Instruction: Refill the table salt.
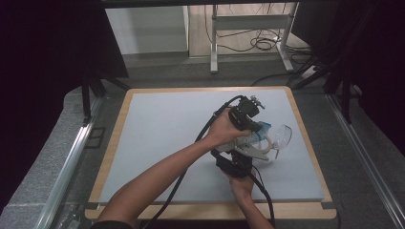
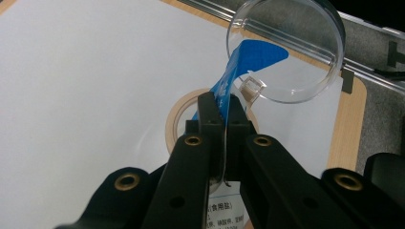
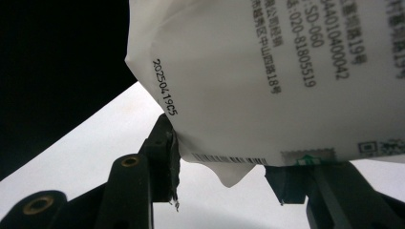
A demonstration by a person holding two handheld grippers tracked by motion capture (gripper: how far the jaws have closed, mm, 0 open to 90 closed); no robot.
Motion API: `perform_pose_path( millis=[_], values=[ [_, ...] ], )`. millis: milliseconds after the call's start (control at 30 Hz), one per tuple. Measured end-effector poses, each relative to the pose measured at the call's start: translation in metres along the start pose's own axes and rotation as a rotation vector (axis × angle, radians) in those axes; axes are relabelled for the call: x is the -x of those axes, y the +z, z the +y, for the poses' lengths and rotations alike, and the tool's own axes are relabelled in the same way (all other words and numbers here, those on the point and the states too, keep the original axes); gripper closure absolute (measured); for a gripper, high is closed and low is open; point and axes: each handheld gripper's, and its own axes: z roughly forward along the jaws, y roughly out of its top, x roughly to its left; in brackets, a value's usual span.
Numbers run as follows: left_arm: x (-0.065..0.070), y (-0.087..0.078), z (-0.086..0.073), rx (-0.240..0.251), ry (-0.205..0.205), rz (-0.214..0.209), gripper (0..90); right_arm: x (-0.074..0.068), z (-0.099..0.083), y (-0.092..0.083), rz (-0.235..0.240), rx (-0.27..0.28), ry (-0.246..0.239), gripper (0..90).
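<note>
While the left gripper (image 2: pixel 220 125) pinches the bag's blue top, the right gripper (image 3: pixel 222 167) clasps the white bag (image 3: pixel 267 71) — stamped "20250419C5".

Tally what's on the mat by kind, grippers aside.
Bag, white and blue, held in both grippers: 1
Clear round dish: 1
Tape ring: 1
Total: 3
</note>
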Motion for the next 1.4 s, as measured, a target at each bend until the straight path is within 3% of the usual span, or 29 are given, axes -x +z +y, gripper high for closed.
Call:
perform_pose_path(
  millis=[1400],
  values=[
    [0.0010, 0.0024, 0.0011, -0.008, 0.004, -0.005, 90.0, -0.0004, 0.0022, 0.0001, 0.002, 0.012, 0.005, 52.8]
  ],
)
